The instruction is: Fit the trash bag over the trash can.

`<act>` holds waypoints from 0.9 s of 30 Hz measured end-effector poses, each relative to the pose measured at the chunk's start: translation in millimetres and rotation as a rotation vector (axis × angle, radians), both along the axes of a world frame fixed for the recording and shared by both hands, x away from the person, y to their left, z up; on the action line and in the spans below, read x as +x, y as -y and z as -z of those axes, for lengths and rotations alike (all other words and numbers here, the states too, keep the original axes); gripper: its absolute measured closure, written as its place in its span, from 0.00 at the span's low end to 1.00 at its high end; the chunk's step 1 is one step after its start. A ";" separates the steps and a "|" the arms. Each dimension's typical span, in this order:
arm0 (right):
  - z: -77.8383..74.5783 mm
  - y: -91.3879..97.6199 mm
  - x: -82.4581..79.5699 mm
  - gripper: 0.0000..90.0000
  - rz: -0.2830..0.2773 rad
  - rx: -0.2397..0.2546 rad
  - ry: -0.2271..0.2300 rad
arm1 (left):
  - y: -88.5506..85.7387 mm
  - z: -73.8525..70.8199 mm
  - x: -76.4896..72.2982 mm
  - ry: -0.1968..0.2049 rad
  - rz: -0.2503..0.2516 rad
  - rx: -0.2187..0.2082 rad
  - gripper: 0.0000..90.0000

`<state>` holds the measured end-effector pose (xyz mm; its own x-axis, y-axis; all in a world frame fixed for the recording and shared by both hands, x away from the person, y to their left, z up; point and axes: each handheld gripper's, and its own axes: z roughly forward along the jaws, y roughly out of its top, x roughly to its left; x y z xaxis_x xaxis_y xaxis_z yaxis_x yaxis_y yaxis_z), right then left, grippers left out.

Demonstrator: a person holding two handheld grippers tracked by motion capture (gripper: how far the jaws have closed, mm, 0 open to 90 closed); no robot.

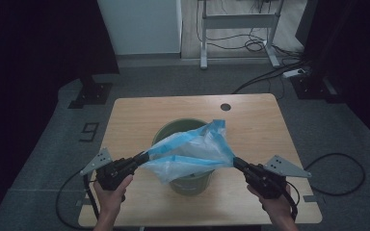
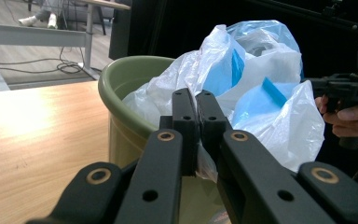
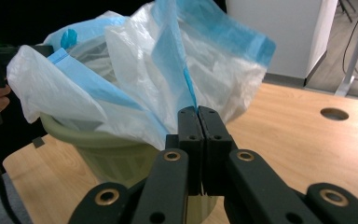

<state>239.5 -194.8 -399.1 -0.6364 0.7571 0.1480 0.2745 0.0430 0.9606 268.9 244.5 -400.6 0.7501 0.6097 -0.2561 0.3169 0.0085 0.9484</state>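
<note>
A green bin (image 1: 189, 183) (image 2: 121, 88) (image 3: 107, 151) stands in the middle of the wooden table (image 1: 250, 120). A white plastic bag with a blue band (image 1: 192, 151) (image 2: 256, 79) (image 3: 135, 70) is stretched over its mouth. My left gripper (image 1: 143, 157) (image 2: 196, 100) is shut on the bag's left edge, just left of the bin. At the bin's right, my right gripper (image 1: 236, 162) (image 3: 198, 116) is shut on the bag's right edge. Each hand holds its gripper above the table's near part.
A round cable hole (image 1: 226, 107) (image 3: 334, 114) sits near the table's far edge. Beyond the table stand a white desk frame (image 1: 238, 21) with loose cables on the floor and a dark stand (image 1: 90, 91) at the left. A black cable (image 1: 337, 173) loops on the floor at the right.
</note>
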 end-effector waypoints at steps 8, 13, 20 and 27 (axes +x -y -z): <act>-3.0 -0.9 2.4 0.98 -0.014 0.000 0.000 | 4.6 -12.1 -0.1 0.031 -0.018 0.029 0.73; -11.7 -6.2 4.5 0.99 -0.035 -0.029 0.019 | 10.1 -43.7 1.5 0.075 -0.038 0.083 0.38; -19.6 -9.7 7.3 0.99 -0.060 -0.056 0.032 | 21.7 -75.1 18.4 0.067 0.009 0.164 0.28; -23.3 -12.4 10.2 0.99 -0.081 -0.069 0.042 | 40.0 -76.7 60.5 -0.039 0.101 0.235 0.29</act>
